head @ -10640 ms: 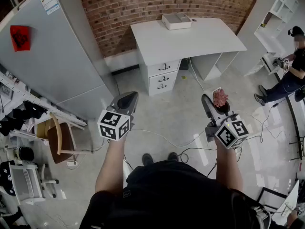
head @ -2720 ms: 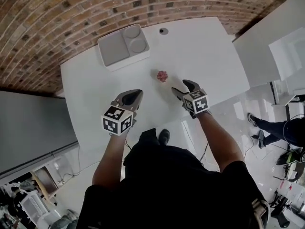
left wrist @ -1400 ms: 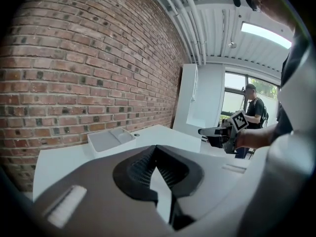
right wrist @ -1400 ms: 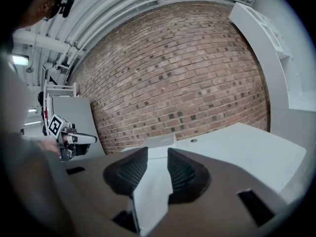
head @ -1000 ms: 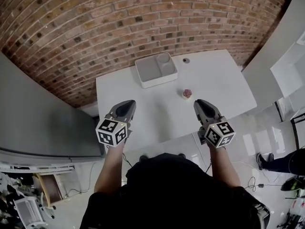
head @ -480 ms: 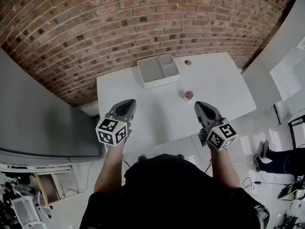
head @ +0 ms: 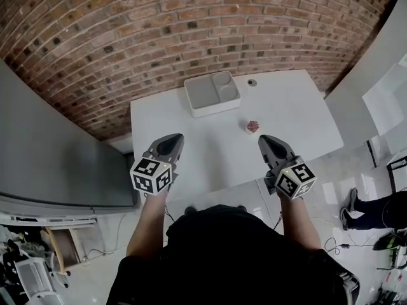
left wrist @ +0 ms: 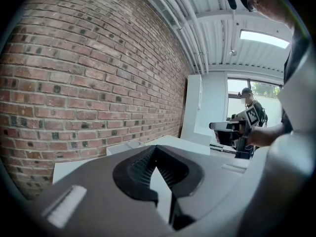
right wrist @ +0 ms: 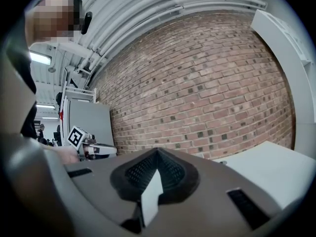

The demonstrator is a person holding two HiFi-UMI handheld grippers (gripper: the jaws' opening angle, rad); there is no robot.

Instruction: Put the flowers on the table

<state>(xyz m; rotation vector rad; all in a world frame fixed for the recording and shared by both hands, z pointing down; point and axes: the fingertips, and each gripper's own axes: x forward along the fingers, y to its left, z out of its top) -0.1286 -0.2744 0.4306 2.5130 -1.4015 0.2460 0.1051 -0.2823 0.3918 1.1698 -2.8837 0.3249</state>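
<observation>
The flowers point(head: 253, 126), a small pink bunch in a pale pot, stand upright on the white table point(head: 286, 110), right of its middle. In the head view my right gripper point(head: 265, 140) hangs over the table's near edge, a short way in front of the flowers and apart from them. Its jaws are shut and empty in the right gripper view point(right wrist: 157, 152). My left gripper point(head: 173, 138) is held over the near left part of the table. In the left gripper view point(left wrist: 156, 148) its jaws meet at the tips with nothing between them.
A white tray point(head: 212, 93) with compartments lies at the table's back, near the brick wall point(head: 191, 24). A small round disc point(head: 252, 82) lies beside it. A grey cabinet point(head: 44, 145) stands left. A person's legs point(head: 362, 202) show at the far right.
Ten seconds ago my right gripper carried the flowers over the floor; now they stand on the table and that gripper is back from them, empty. Over the last second hardly anything moved.
</observation>
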